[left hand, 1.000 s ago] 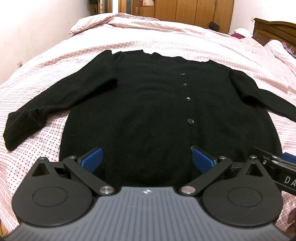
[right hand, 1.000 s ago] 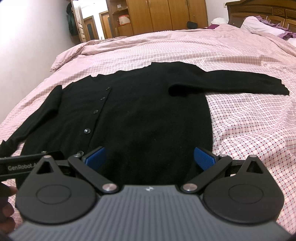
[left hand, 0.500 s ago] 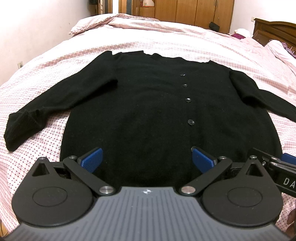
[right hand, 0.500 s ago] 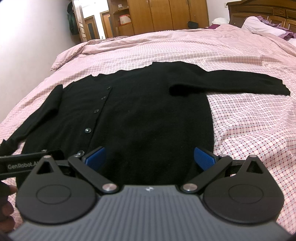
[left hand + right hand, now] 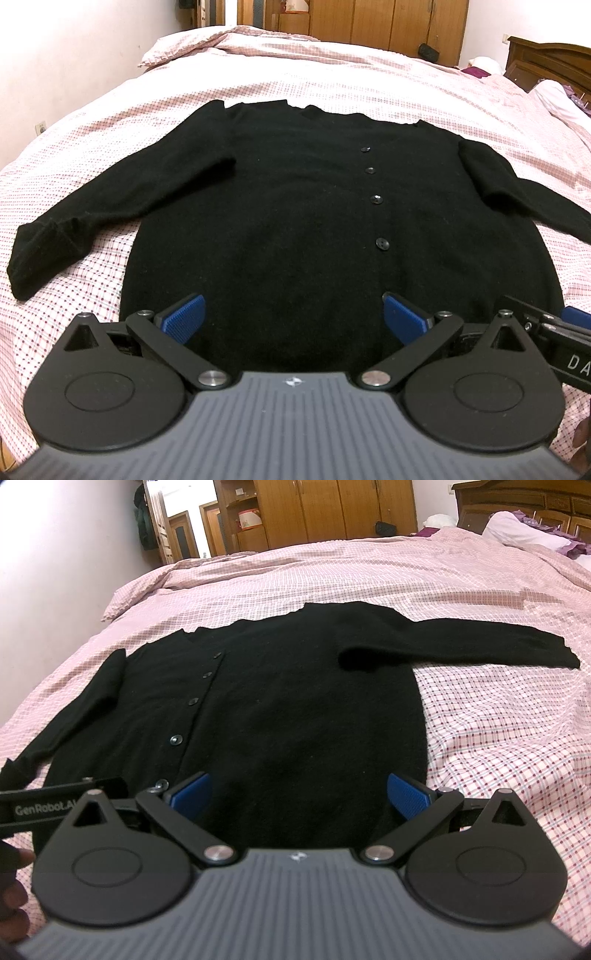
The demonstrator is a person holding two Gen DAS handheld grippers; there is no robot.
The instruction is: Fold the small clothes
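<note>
A black buttoned cardigan [image 5: 295, 206] lies flat on the bed, front up, both sleeves spread outward; it also shows in the right wrist view [image 5: 295, 701]. My left gripper [image 5: 293, 317] is open and empty, hovering over the left half of the cardigan's bottom hem. My right gripper [image 5: 299, 794] is open and empty over the right half of the hem. The left sleeve [image 5: 85, 214] reaches down to the left. The right sleeve [image 5: 461, 646] stretches out to the right. The hem itself is hidden behind the gripper bodies.
The bed is covered by a pink checked sheet [image 5: 498, 731]. Wooden wardrobes [image 5: 332, 509] stand at the far wall and a wooden headboard [image 5: 535, 502] with pillows at the right. The other gripper shows at the edge of each view [image 5: 554, 332].
Both grippers have shifted very slightly; the cardigan sits a touch lower in view. Nothing was gripped or moved.
</note>
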